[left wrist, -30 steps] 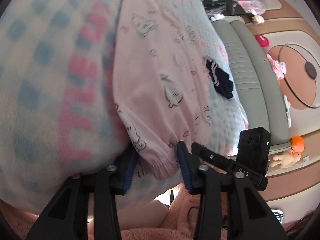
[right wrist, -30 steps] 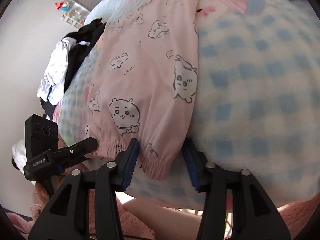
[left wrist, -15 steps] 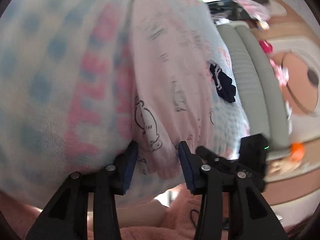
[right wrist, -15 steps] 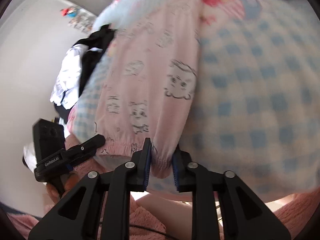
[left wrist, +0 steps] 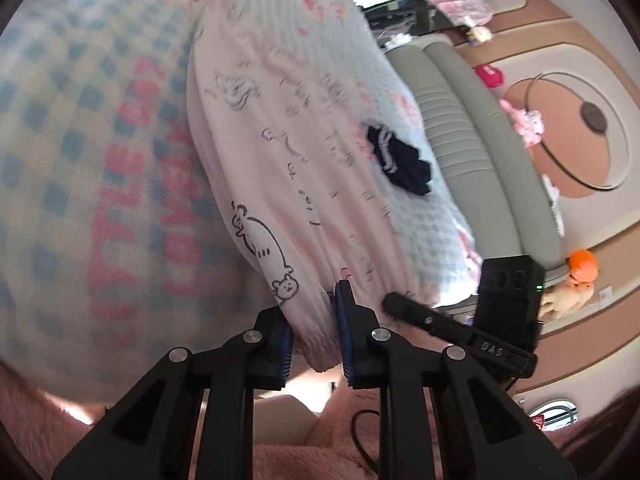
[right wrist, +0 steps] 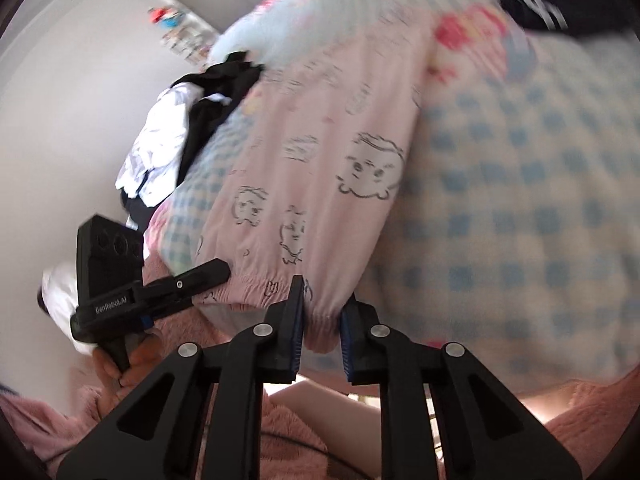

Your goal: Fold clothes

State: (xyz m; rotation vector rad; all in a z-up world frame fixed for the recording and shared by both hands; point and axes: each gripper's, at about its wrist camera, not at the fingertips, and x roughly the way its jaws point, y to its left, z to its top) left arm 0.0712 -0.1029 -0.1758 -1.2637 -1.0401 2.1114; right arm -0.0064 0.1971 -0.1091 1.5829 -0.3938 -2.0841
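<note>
Left wrist view: the left gripper (left wrist: pixel 313 334) is pinching the stretchy cuff of the pink pajama pants (left wrist: pixel 288 128) with little cartoon animals. Both of its blue pads are pressing on the cloth. The right gripper (right wrist: pixel 322 326) is squeezing the other cuff the same way. The pants are lying flat on a blue checked blanket (right wrist: pixel 520 208), beside a dark sock (left wrist: pixel 400 160).

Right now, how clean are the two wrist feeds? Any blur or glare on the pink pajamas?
Left wrist view: the checked blanket is smeared, the pink pajamas softly blurred, the left gripper sharp. Right wrist view: blur is strongest at the top, though the pajama cuff in the right gripper reads clearly. Both show fisheye bending and no glare on the fabric.
</note>
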